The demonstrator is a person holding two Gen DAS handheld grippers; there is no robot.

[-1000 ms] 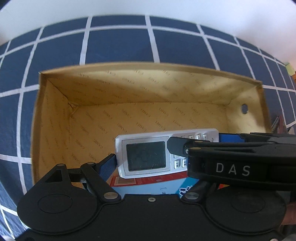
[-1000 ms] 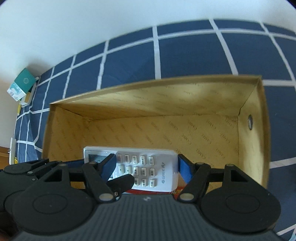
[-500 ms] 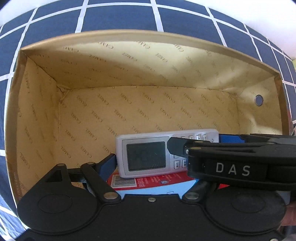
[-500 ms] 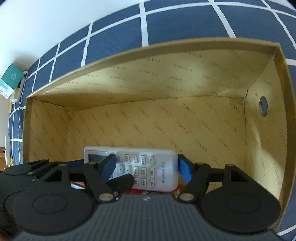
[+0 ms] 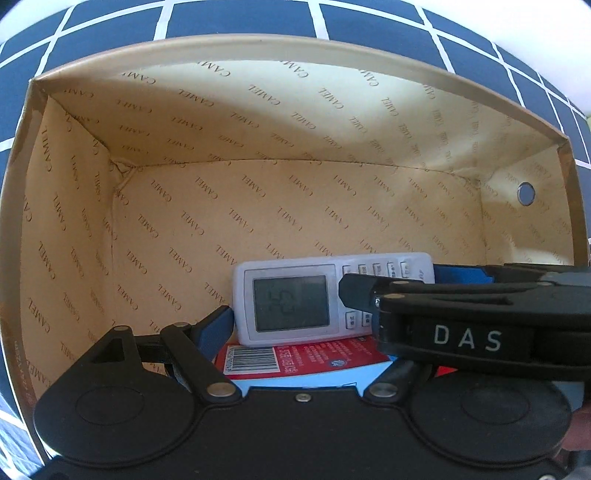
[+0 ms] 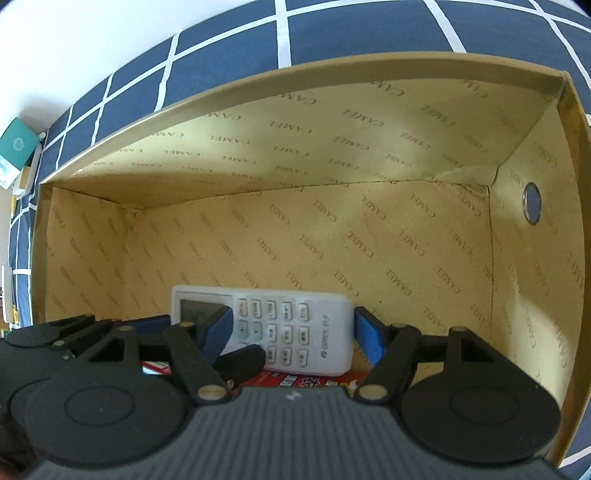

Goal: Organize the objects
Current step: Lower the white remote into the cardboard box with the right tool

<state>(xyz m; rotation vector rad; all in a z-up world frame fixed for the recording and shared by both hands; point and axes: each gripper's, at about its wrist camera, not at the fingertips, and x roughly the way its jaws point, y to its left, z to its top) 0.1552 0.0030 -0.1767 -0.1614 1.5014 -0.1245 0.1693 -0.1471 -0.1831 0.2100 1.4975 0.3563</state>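
A white remote [image 5: 288,302] lies face up across a red-and-blue packet [image 5: 295,360], and both are carried low inside an open tan cardboard box [image 5: 295,40]. My left gripper [image 5: 303,321] has its left finger [image 5: 219,323] against the remote's screen end; its other finger is hidden behind my right gripper [image 5: 399,282], which crosses in from the right. In the right wrist view my right gripper [image 6: 291,325] straddles the remote [image 6: 325,343], with one blue finger [image 6: 365,339] at its far end and the other over its keys. The packet [image 6: 295,380] shows beneath it.
The box [image 6: 332,70] stands on a navy cloth with white checks [image 5: 240,18]. Its floor beyond the remote is bare, and its right wall has a round hole [image 5: 525,192]. A green carton [image 6: 16,144] sits far left by the white wall.
Both grippers have sunk into the box with the remote and packet. The box walls now fill both views, and the grip looks the same.
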